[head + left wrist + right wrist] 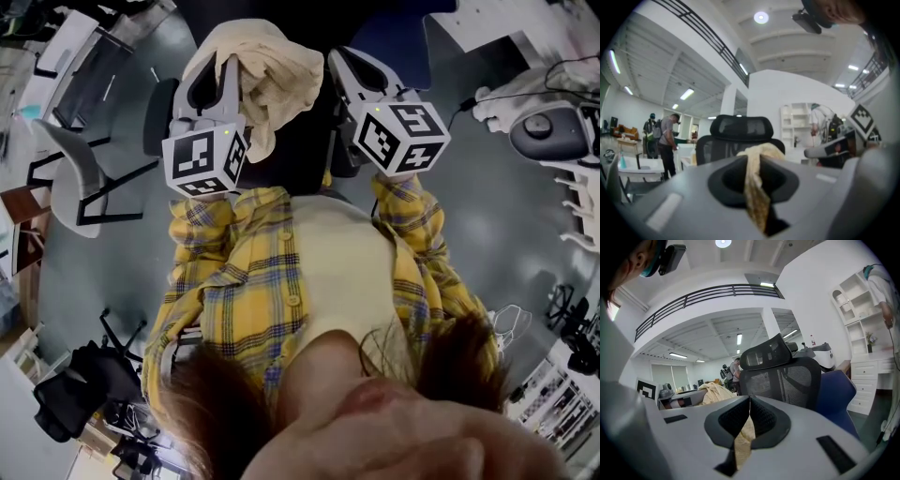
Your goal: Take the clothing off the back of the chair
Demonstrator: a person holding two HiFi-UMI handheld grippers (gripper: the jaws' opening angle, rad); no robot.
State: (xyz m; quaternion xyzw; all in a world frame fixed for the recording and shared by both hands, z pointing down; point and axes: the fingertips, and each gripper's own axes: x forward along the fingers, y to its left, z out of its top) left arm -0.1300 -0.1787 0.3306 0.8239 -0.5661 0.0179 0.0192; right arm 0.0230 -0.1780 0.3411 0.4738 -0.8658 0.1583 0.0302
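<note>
Head view: cream garment (pixel 267 66) bunched between left gripper (pixel 223 73) and right gripper (pixel 342 67), over the black chair (pixel 300 145); grey floor (pixel 487 225), grey side chair (pixel 75 173) at left. Left gripper view: jaws pinch a fold of the garment; chair headrest behind, standing person (pixel 668 140), white shelving (pixel 799 124). Right gripper view: jaws likewise clamped on the garment, mesh chair back close behind, blue chair (pixel 839 394) beside it.

I'm looking at an open-plan office or lab hall: just beyond the jaws of my right gripper (pixel 749 401) stands a black mesh desk chair (pixel 787 378), white shelving (pixel 858 310) to their right, a mezzanine railing (pixel 708 295) above.
</note>
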